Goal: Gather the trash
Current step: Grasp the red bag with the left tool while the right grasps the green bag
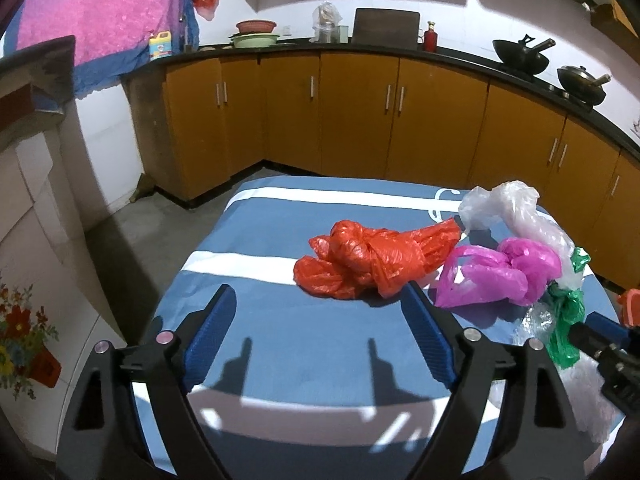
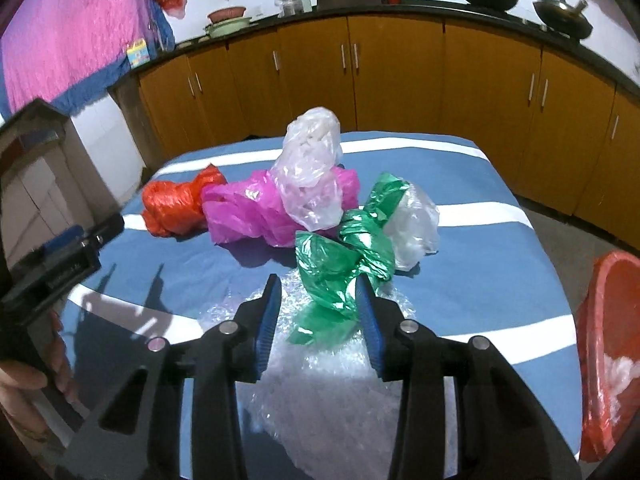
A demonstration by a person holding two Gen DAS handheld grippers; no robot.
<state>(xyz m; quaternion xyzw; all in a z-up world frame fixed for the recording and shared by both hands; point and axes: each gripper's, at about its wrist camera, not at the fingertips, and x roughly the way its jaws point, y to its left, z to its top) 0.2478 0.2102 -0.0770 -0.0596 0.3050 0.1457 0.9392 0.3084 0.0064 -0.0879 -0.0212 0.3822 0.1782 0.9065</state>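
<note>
Crumpled plastic bags lie on a blue striped table (image 1: 280, 340): an orange bag (image 1: 372, 260), a pink bag (image 1: 496, 272), a clear bag (image 1: 504, 204) and a green bag (image 1: 564, 320). My left gripper (image 1: 320, 300) is open and empty, just short of the orange bag. In the right wrist view my right gripper (image 2: 318, 292) is open, with its jaws on either side of the green bag (image 2: 340, 264), over bubble wrap (image 2: 320, 368). The pink bag (image 2: 248, 212), orange bag (image 2: 172, 204) and clear bags (image 2: 308, 168) lie beyond.
A red bin (image 2: 604, 340) with white trash inside stands at the table's right edge. Orange cabinets (image 1: 360, 112) under a black counter with woks (image 1: 520, 58) run behind the table. The left gripper's body (image 2: 52, 268) shows at the left of the right wrist view.
</note>
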